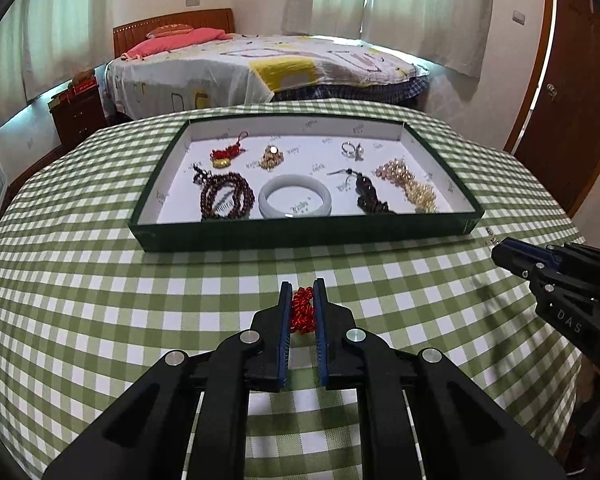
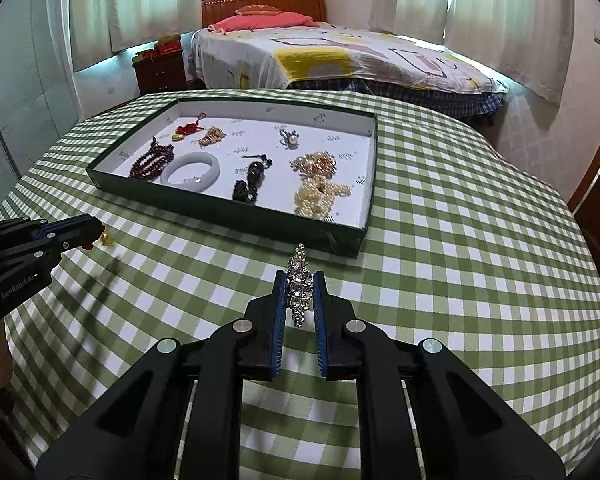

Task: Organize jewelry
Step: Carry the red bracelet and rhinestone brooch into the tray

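Note:
My left gripper [image 1: 302,285] is shut on a red knotted cord charm [image 1: 302,309], held above the checked tablecloth in front of the tray; in the right wrist view a gold piece [image 2: 107,238] hangs at its tips [image 2: 94,226]. My right gripper [image 2: 300,278] is shut on a rhinestone hair clip [image 2: 299,280], just short of the tray's near right corner; it also shows in the left wrist view [image 1: 496,246]. The dark green tray [image 1: 300,236] with white lining holds a white bangle [image 1: 295,201], brown beads [image 1: 225,197], pearls [image 1: 414,190], rings [image 1: 352,150] and other pieces.
The round table has a green-and-white checked cloth [image 1: 100,280]. A bed [image 1: 260,68] stands behind the table, a dark nightstand [image 1: 78,114] at its left, a wooden door [image 1: 572,100] at the right.

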The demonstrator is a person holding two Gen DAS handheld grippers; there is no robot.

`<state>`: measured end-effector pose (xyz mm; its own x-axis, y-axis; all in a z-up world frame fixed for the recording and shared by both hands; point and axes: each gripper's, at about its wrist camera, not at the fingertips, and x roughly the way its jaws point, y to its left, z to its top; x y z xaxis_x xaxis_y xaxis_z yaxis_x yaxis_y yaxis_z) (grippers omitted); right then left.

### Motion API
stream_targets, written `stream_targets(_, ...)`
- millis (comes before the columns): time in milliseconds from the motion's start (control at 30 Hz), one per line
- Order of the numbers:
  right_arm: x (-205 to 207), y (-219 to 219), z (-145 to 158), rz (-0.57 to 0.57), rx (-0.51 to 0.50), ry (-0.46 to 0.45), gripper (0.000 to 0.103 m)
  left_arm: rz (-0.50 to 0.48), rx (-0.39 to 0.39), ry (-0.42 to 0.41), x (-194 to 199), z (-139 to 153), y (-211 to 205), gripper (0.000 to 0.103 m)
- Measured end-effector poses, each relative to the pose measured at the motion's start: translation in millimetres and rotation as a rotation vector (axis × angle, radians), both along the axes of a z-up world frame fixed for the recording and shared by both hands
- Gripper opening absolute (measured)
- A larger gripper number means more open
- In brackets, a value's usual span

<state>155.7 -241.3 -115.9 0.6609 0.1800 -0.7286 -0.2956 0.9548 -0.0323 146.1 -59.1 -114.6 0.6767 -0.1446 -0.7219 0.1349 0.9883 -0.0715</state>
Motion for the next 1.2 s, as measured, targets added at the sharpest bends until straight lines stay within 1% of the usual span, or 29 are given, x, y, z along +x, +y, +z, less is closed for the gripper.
stream_targets(333, -2.3, 12.1, 24.3, 0.019, 0.020, -0.042, 0.013, -0.005, -0.026, -0.062, -0.9, 27.8, 5.2, 0.011)
stream_targets(600, 5.7, 18.7, 41.9, 0.020, 0.033, -0.080, 0.013, -0.004, -0.040, -0.114, 12.6, 47.0, 9.5, 0.011)
stream_targets(900, 33.6, 28.8, 65.8, 0.014, 0.064, -0.139, 0.013, -0.009, -0.034, -0.183, 45.8, 69.9, 3.6, 0.011)
stream_targets(1000, 49.9, 31.1, 74.0, 0.005, 0.105, -0.152, 0.013, -0.003, -0.032, -0.201, 60.1, 74.3, 1.1, 0.011)
stream_targets(1200, 83.4, 33.4, 78.5, -0.021, 0.140, -0.161, 0.013, 0.010, -0.027, -0.213, 90.7, 76.1, -2.7, 0.011)
